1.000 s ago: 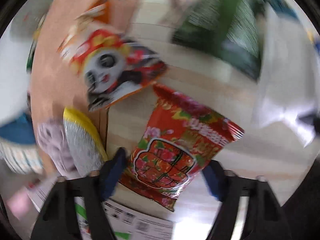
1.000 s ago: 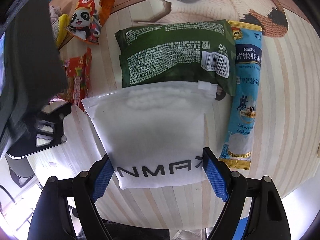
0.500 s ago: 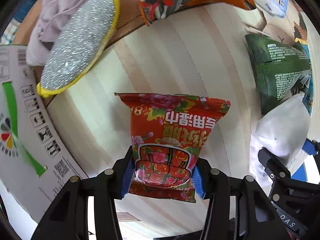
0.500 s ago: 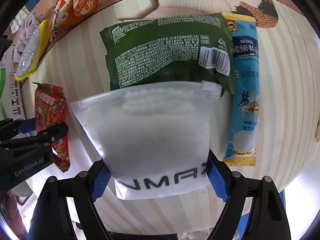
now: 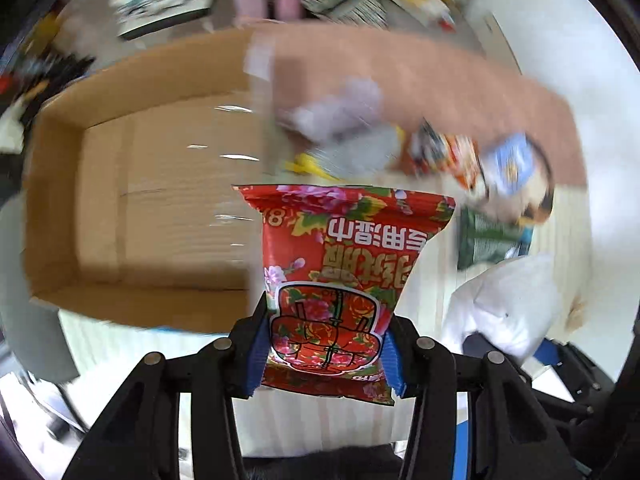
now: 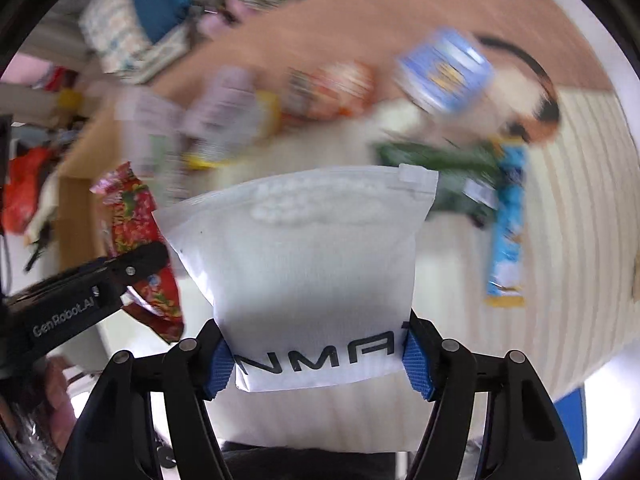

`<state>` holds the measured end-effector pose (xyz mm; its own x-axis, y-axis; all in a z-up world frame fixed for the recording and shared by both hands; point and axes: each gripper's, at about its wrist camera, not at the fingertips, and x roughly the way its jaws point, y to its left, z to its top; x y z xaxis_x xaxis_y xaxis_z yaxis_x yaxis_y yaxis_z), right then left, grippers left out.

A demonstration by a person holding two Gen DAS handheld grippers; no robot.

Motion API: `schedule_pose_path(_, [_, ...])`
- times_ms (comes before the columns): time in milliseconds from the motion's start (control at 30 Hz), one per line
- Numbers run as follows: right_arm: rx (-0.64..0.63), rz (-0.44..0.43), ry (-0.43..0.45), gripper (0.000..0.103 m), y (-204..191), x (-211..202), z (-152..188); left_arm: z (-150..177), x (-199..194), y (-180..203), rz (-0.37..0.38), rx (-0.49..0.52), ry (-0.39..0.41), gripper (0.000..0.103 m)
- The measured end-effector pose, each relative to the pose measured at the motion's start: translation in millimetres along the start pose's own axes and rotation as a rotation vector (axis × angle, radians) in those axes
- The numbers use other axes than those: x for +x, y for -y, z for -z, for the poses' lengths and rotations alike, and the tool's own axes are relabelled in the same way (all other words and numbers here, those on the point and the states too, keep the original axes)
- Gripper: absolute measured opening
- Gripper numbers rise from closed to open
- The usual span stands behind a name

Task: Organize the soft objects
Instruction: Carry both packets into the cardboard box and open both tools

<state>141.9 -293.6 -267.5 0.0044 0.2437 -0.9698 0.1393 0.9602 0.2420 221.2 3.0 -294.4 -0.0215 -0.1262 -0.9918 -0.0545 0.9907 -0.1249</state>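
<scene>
My left gripper is shut on a red flowered packet and holds it in the air beside an open cardboard box. My right gripper is shut on a white zip pouch lifted off the table. The red packet and the left gripper's finger also show at the left of the right wrist view. The white pouch shows at the right of the left wrist view.
On the table lie a green packet, a blue stick packet, a blue-and-white pack, an orange panda packet, a yellow-edged silver pad and a lilac cloth. Clutter lies beyond the table.
Both grippers have lifted their packets off the table. The left has swung toward the open cardboard box, which now fills its view. Both views are blurred by motion.
</scene>
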Motion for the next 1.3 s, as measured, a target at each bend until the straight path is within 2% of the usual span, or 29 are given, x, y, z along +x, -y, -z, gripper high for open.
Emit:
schedule_pose_path(100, [-0.069, -0.073, 0.024, 0.071, -77.0, -8.0, -28.4, -15.4, -41.4, -44.5, 0.011, -0.079, 0.008, 0.044])
schedule_pose_path(133, [-0.090, -0.086, 0.029, 0.071, -103.9, -8.2, -35.8, -21.0, -48.0, -72.3, 0.009, -0.115, 0.012, 0.044])
schedule_pose_path(167, [-0.112, -0.096, 0.034, 0.071, -127.8, -8.2, -41.9, -23.1, -54.1, -71.2, 0.007, -0.133, 0.013, 0.044])
schedule_pose_path(200, [-0.134, -0.103, 0.041, 0.071, -152.7, -10.2, -47.4, -29.7, -57.1, -96.1, 0.003, -0.162, 0.014, 0.044])
schedule_pose_path(233, [-0.151, -0.105, 0.045, 0.072, -170.2, -6.1, -56.2, -33.0, -62.6, -95.4, -0.001, -0.174, 0.010, 0.044])
schedule_pose_path(333, [-0.188, -0.080, 0.042, 0.072, -242.6, 20.1, -82.5, -55.8, -57.3, -141.2, -0.010, -0.214, -0.015, 0.044])
schedule_pose_path(467, [-0.199, -0.015, 0.010, 0.071, -300.6, 59.6, -109.7, -90.4, -26.8, -193.5, 0.013, -0.260, -0.095, 0.044])
schedule_pose_path(633, [-0.168, 0.065, -0.048, 0.071, -329.8, 135.0, -146.8, -130.6, 21.8, -231.1, 0.027, -0.239, -0.194, 0.044])
schedule_pose_path(800, [-0.124, 0.128, -0.103, 0.071, -341.4, 196.1, -168.1, -152.1, 61.7, -233.0, 0.048, -0.166, -0.275, 0.044])
schedule_pose_path(967, [-0.073, 0.158, -0.122, 0.072, -337.0, 223.1, -172.2, -165.8, 84.2, -219.1, 0.067, -0.103, -0.313, 0.044])
schedule_pose_path(1200, [-0.050, 0.185, -0.123, 0.075, -348.2, 232.2, -173.1, -167.6, 85.7, -209.8, 0.075, -0.104, -0.325, 0.046])
schedule_pose_path(1267, [-0.053, 0.179, -0.129, 0.076, -351.0, 233.1, -171.7, -167.3, 81.6, -208.6, 0.068, -0.099, -0.321, 0.050])
schedule_pose_path(1300, [-0.061, 0.175, -0.134, 0.077, -353.4, 232.9, -169.8, -164.4, 76.9, -209.7, 0.060, -0.099, -0.315, 0.057])
